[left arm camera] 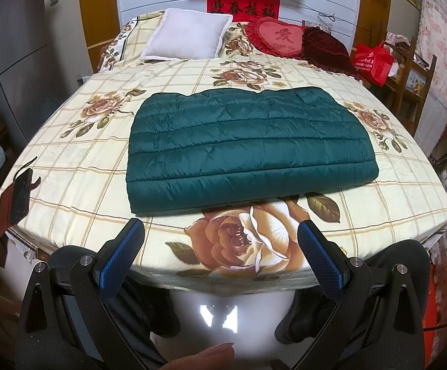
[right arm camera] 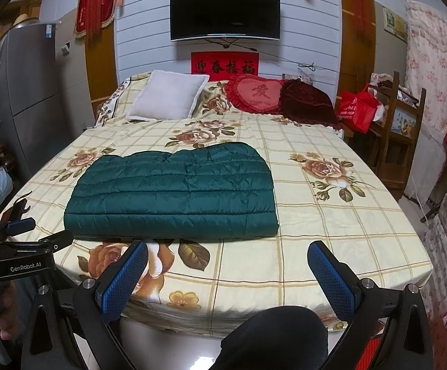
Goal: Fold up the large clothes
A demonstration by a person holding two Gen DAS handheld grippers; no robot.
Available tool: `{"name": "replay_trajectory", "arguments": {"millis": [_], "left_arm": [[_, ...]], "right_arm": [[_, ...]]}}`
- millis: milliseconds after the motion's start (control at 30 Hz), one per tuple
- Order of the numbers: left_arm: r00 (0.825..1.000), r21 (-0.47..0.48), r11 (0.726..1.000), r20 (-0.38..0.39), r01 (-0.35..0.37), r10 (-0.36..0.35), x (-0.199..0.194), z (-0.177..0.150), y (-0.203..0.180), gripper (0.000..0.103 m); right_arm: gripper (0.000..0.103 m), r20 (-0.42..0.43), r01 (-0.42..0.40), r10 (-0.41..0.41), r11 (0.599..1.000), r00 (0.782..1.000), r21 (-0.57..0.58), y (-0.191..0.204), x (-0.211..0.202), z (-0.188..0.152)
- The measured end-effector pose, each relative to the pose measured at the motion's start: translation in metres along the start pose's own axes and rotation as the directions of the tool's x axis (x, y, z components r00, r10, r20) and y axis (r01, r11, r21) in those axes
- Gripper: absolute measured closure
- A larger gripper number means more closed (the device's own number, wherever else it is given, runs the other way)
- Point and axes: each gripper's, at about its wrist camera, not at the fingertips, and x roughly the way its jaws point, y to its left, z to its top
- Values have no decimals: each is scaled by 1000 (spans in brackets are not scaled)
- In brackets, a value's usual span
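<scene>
A dark green quilted jacket (left arm camera: 248, 148) lies folded into a flat rectangle on the floral bed sheet (left arm camera: 100, 191), near the foot of the bed. In the right wrist view the same jacket (right arm camera: 174, 197) sits left of centre. My left gripper (left arm camera: 220, 231) hovers open at the bed's foot edge, just short of the jacket, with nothing between its blue pads. My right gripper (right arm camera: 228, 254) is open too, held back from the jacket's near right corner. The left gripper's body (right arm camera: 17, 246) shows at the left edge of the right wrist view.
A white pillow (left arm camera: 189, 35), a red heart cushion (left arm camera: 277, 37) and a dark red cushion (left arm camera: 325, 44) rest at the headboard. A phone (left arm camera: 20, 197) lies at the bed's left edge. A wooden chair with a red bag (right arm camera: 359, 108) stands right. The person's dark-clad knees (right arm camera: 275, 336) are below.
</scene>
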Motion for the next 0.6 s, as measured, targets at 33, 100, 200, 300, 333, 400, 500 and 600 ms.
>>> {"name": "replay_trajectory", "arguments": {"millis": [33,100,200,300,333,400,500,600], "left_arm": [[1000,0,1000,0,1,-1,0,0,0,3],[1000,-1,1000,0,0,0,0,0,0,3],[1000,-2,1000,-1,0,0,0,0,0,3],[1000,-3,1000,-1,1,-1,0,0,0,3],[1000,-3,1000,-2,1,-1,0,0,0,3],[1000,-4,1000,-4,10,-10,0,0,1,3],[1000,-3,1000,3,26,-26,0,-4,0,3],[1000,3,1000,7,23,-23,1,-6,-1,3]], "right_arm": [[0,1,1,-1,1000,1000,-2,0,0,0],[0,3,0,0,1000,1000,-3,1,-1,1],[0,2,-2,2,1000,1000,-3,1,-1,1],[0,1,-4,4,1000,1000,-3,3,-1,1],[0,0,-5,5,1000,1000,-4,3,-1,1],[0,0,-8,8,1000,1000,-6,3,-1,2],[0,3,-11,11,1000,1000,-7,3,0,2],[0,-1,-12,12,1000,1000,-6,4,1,2]]}}
